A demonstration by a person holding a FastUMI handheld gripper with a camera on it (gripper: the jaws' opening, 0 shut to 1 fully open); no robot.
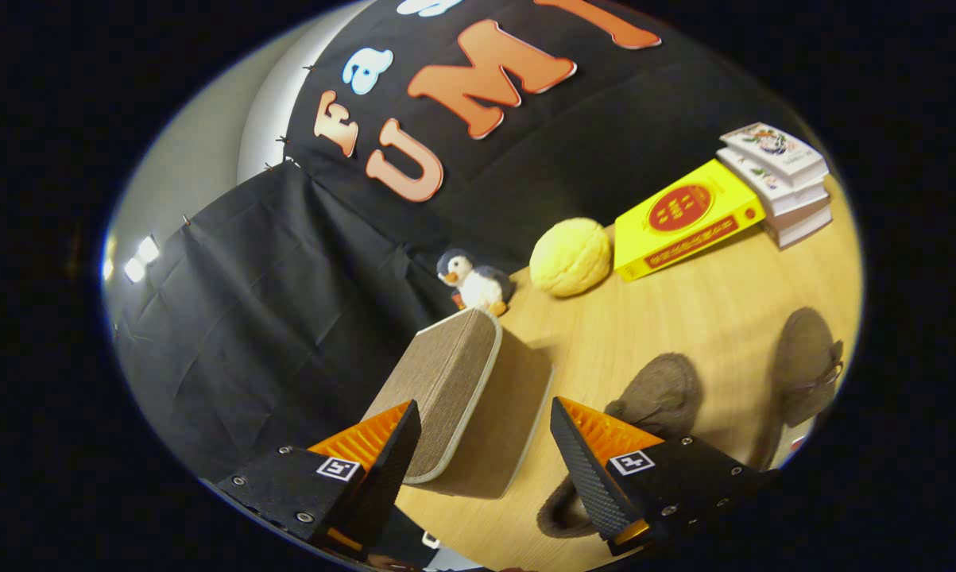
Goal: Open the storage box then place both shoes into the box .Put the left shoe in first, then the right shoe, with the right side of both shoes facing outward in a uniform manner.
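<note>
Right up close, the gripper (485, 425) has its 2 fingers spread wide and released, nothing pinched. The storage box (462, 397), a woven brown fabric box with a pale trim, sits just ahead, its near end reaching into the gap between the fingertips; its lid looks closed, and its long axis runs away from the fingers toward the booth wall. It all rests on a light wooden tabletop (684, 318). Beside the right finger lies 1 brown fuzzy shoe (656, 397), partly hidden behind that finger, with the second shoe (803, 369) further out to the same side, apart from the first. Beyond the box, a penguin plush (474, 282), then a yellow round plush ball (570, 257), a yellow book (684, 218) leaning on a stack of 3 books (779, 179). Black cloth (271, 302) closes off the booth behind.
</note>
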